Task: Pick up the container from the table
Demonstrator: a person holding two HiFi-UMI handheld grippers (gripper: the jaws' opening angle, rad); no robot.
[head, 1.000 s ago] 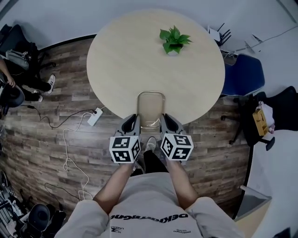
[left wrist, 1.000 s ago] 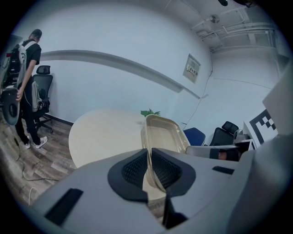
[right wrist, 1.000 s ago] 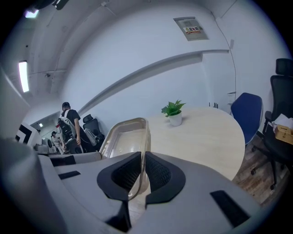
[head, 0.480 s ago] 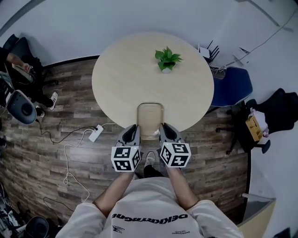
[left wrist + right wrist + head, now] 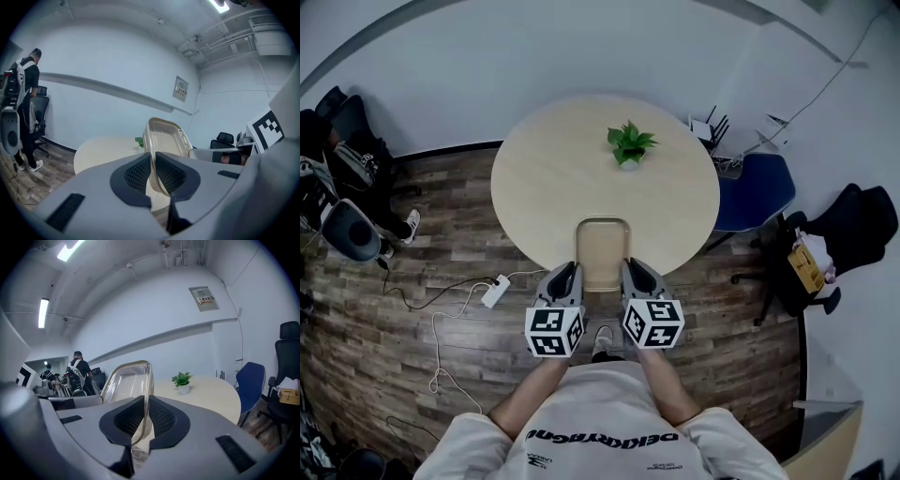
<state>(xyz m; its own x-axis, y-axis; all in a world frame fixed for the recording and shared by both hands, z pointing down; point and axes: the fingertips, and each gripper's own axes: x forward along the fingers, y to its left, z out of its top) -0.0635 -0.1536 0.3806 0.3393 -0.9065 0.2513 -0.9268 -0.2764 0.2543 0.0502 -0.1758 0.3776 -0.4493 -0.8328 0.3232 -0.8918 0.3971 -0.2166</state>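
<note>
The round tabletop (image 5: pixel 572 178) fills the middle of the room. Over its near edge hangs the clear rectangular container (image 5: pixel 602 246), apparently raised off it. The left tongs (image 5: pixel 565 277) are clamped on its left rim and the right tongs (image 5: pixel 635 275) on its right rim, likely so that the shallow tray stays level. A small potted plant (image 5: pixel 628 146) stands toward the tabletop's far side.

The left gripper (image 5: pixel 567 274) and right gripper (image 5: pixel 635 272) have risen together, bringing the container (image 5: pixel 603 248) up off the table (image 5: pixel 553 178). A second ago it lay on the near edge; it now hangs clear above it. The table appears smaller and further below.
</note>
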